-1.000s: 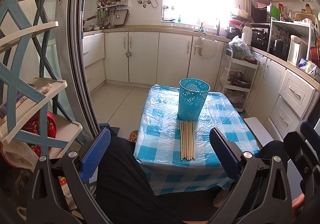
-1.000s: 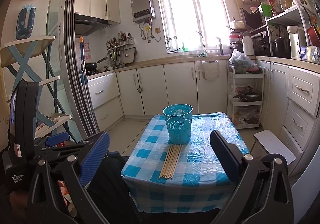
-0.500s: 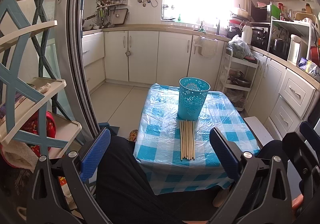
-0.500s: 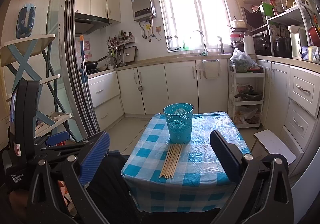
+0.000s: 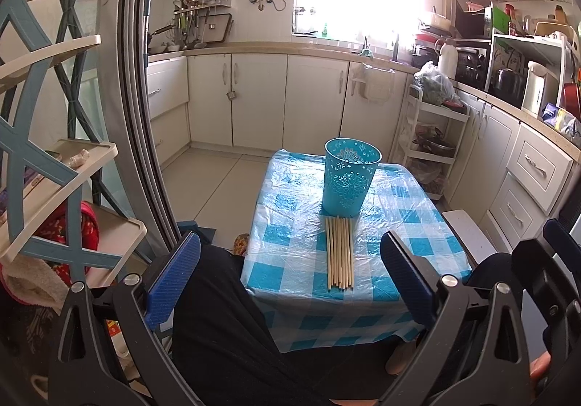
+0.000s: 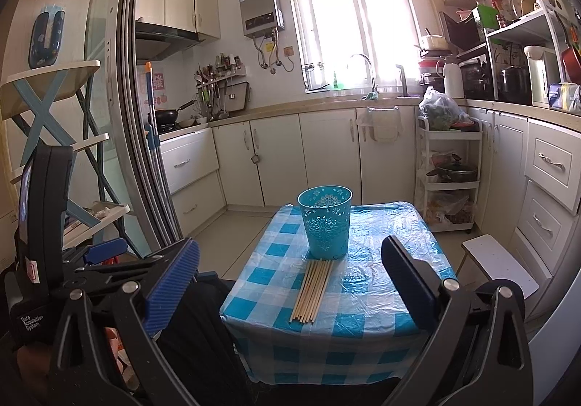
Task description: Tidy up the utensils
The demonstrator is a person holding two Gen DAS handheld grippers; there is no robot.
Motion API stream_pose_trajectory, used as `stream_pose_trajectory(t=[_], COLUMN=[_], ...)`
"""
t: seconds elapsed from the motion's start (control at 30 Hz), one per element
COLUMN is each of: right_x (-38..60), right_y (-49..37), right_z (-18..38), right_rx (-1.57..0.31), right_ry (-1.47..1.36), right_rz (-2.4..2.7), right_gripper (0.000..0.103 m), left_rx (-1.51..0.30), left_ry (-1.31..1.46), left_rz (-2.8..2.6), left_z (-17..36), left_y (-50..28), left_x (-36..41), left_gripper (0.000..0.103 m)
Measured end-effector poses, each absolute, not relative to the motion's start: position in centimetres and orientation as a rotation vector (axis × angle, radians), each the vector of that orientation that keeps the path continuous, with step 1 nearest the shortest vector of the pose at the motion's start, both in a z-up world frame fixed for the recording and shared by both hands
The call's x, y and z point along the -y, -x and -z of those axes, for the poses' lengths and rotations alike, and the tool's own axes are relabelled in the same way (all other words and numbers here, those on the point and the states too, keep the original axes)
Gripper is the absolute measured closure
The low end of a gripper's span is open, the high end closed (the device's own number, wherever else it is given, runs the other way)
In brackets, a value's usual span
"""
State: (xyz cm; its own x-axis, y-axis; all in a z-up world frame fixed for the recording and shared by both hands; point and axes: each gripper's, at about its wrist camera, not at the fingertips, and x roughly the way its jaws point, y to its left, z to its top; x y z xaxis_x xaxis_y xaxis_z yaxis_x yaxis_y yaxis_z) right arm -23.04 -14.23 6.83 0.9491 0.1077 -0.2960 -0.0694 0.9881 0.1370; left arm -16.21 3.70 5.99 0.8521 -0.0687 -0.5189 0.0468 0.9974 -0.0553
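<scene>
lying by teal cup: chopsticks; both grippers wide, empty.

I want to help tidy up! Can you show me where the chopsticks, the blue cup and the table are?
chopsticks [image 5: 340, 253], left wrist view, middle of the bundle.
blue cup [image 5: 346, 188], left wrist view, its patterned side.
table [image 6: 377, 300], right wrist view, bare checked cloth right of the chopsticks.

Sunlit kitchen: bright window, cream cabinets, tiled floor, white trolley, checked-cloth table.
</scene>
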Motion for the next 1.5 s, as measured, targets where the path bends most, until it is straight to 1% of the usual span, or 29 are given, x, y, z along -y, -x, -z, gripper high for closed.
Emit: stream_pose_trajectory(t=[0.23,0.33,0.43,0.57,0.63,0.73,0.87,0.9,0.93,1.0,1.03,1.07,1.1,1.23,1.4,1.5], right_x=[12.9,12.8,13.7,14.9,15.4,16.4,17.5,17.7,17.9,18.3,18.5,18.7,18.7,18.8,19.2,19.4], right_y=[22.4,20.8,19.5,17.8,16.6,14.6,10.5,9.3,7.9,5.3,4.2,2.9,1.8,-2.3,-6.4,-8.1], right_z=[-5.5,-5.3,-5.3,-4.5,-4.2,-3.3,-0.8,0.2,1.3,3.7,5.0,6.2,7.2,10.7,13.6,14.7], right_rx=[-0.327,-0.376,-0.422,-0.414,-0.453,-0.465,-0.558,-0.595,-0.628,-0.709,-0.752,-0.793,-0.821,-0.905,-0.955,-0.974], right_ry=[-0.105,-0.02,-0.002,-0.075,-0.082,-0.088,-0.096,-0.102,-0.099,-0.108,-0.121,-0.134,-0.143,-0.149,-0.129,-0.131], right_rz=[-0.09,-0.07,-0.061,-0.073,-0.069,-0.073,-0.077,-0.079,-0.08,-0.083,-0.085,-0.087,-0.086,-0.078,-0.058,-0.051], right_gripper=[0.007,0.007,0.007,0.007,0.007,0.007,0.008,0.012,0.022,0.032,0.04,0.045,0.053,0.071,0.08,0.082], left_rx=[-0.573,-0.591,-0.612,-0.649,-0.672,-0.709,-0.753,-0.769,-0.783,-0.812,-0.83,-0.848,-0.865,-0.913,-0.972,-1.012], left_ry=[0.04,0.039,0.038,0.036,0.036,0.033,0.022,0.02,0.018,0.01,0.005,0.004,0.006,0.0,-0.003,-0.002], left_rz=[0.061,0.062,0.061,0.056,0.055,0.052,0.04,0.038,0.039,0.031,0.026,0.024,0.024,0.018,0.041,0.054], left_z=[-5.4,-4.9,-4.3,-3.5,-2.9,-1.8,-0.1,0.5,1.0,2.1,2.9,3.4,4.0,6.5,9.0,10.6], left_y=[14.8,13.8,12.6,10.7,9.6,7.7,4.8,4.0,3.2,1.6,0.7,-0.1,-0.9,-3.8,-7.0,-8.8], left_x=[-3.5,-3.2,-3.0,-2.9,-2.8,-2.7,-2.5,-2.4,-2.3,-2.1,-2.0,-2.0,-2.0,-1.6,-0.7,-0.1], left_gripper=[0.008,0.008,0.008,0.008,0.008,0.008,0.008,0.008,0.008,0.008,0.008,0.008,0.008,0.008,0.008,0.008])
